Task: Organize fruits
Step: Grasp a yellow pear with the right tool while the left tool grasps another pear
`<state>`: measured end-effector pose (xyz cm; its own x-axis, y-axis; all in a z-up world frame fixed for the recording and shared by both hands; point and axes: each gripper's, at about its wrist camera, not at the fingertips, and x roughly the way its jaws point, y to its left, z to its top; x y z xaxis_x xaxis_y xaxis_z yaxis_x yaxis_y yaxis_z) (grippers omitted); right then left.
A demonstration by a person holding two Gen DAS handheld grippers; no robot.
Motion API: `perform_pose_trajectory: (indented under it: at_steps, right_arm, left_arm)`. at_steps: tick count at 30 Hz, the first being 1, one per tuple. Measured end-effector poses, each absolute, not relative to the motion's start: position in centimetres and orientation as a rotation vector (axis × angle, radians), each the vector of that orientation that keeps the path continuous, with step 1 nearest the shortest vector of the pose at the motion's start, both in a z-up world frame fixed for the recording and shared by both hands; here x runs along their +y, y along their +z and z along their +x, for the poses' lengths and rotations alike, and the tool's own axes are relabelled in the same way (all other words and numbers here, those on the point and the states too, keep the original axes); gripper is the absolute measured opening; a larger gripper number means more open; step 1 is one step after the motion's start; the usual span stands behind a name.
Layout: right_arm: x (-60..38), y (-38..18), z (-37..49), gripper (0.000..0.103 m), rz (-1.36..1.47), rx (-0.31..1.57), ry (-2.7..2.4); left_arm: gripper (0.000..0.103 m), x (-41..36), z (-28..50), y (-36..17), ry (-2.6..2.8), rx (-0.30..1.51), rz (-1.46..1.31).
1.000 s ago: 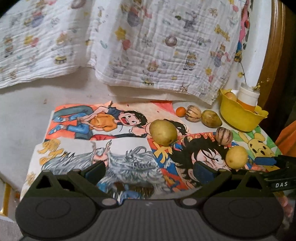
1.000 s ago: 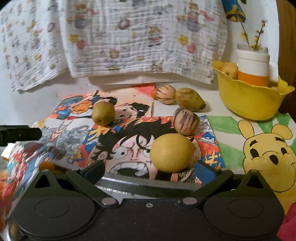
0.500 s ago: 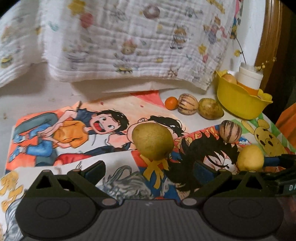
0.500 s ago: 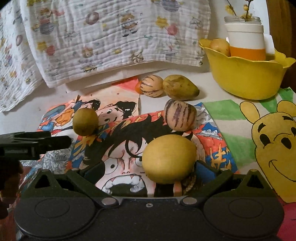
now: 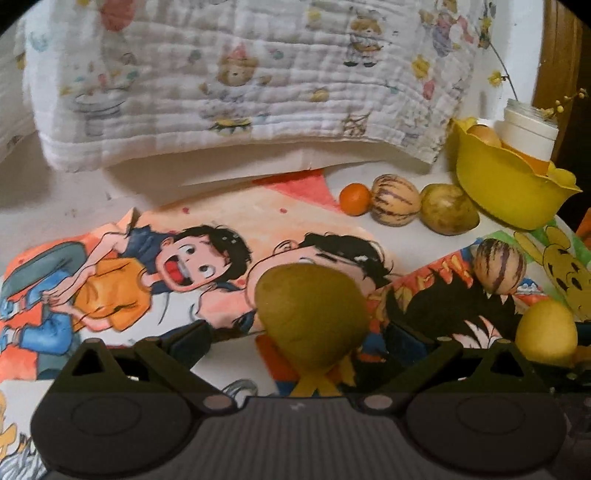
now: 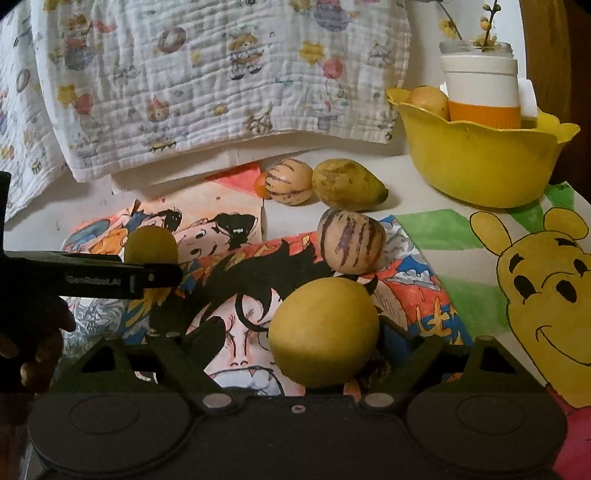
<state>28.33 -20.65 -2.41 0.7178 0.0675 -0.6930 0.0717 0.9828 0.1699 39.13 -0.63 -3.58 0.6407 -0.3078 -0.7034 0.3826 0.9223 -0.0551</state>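
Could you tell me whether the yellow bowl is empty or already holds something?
Not empty. In the right wrist view, the yellow bowl holds a yellowish fruit and a white-and-orange jar, both showing above its rim.

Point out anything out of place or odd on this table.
A white and orange container holding twigs stands in the yellow bowl beside one fruit, an odd thing for a fruit bowl. Six other fruits lie loose outside it, on the drawings and the bare table. Nothing looks spilled or damaged.

A printed muslin cloth point(image 6: 207, 81) hung behind cartoon drawings point(image 5: 155, 266), with a white-and-orange jar point(image 6: 480, 88) holding twigs point(image 6: 487, 22).
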Motion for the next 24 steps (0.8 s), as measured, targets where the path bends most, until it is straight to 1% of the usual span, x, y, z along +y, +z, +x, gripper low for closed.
perform_pose_trajectory:
  at_steps: [4, 6, 9, 14, 16, 18, 20, 21, 24]
  right_arm:
    - [-20.3, -2.5, 28.6, 0.085, 0.170, 0.771, -0.003]
    - [-20.1, -2.7, 28.7, 0.079, 0.150, 0.773, -0.008]
    - [-19.8, -2.9, 28.8, 0.075, 0.110, 0.772, -0.027]
    - [-19.4, -3.1, 28.8, 0.073, 0.068, 0.760, -0.036]
    - [-19.4, -3.2, 28.7, 0.069, 0.058, 0.750, -0.041]
    - [-19.4, -3.2, 28.7, 0.060, 0.055, 0.738, -0.052]
    - [-19.4, -3.2, 28.7, 0.059, 0.054, 0.732, -0.055]
    - [-19.4, -3.2, 28.7, 0.059, 0.052, 0.730, -0.055]
    - [-19.3, -3.2, 28.6, 0.059, 0.048, 0.727, -0.054]
  left_arm:
    - [0.102, -1.4, 39.4, -3.7, -0.413, 0.784, 0.136]
    - [0.101, -1.7, 39.4, -3.6, -0.407, 0.784, 0.151]
    - [0.097, -2.0, 39.6, -3.7, -0.403, 0.783, 0.167]
    - [0.088, -2.0, 39.9, -3.9, -0.402, 0.799, 0.161]
    - [0.083, -2.0, 40.0, -4.0, -0.409, 0.803, 0.159]
    - [0.081, -2.1, 39.9, -4.0, -0.409, 0.798, 0.170]
    - [0.074, -2.3, 39.8, -4.0, -0.418, 0.791, 0.182]
    - [0.074, -2.4, 39.8, -3.9, -0.420, 0.788, 0.187]
    - [0.066, -2.8, 39.7, -3.8, -0.415, 0.766, 0.217]
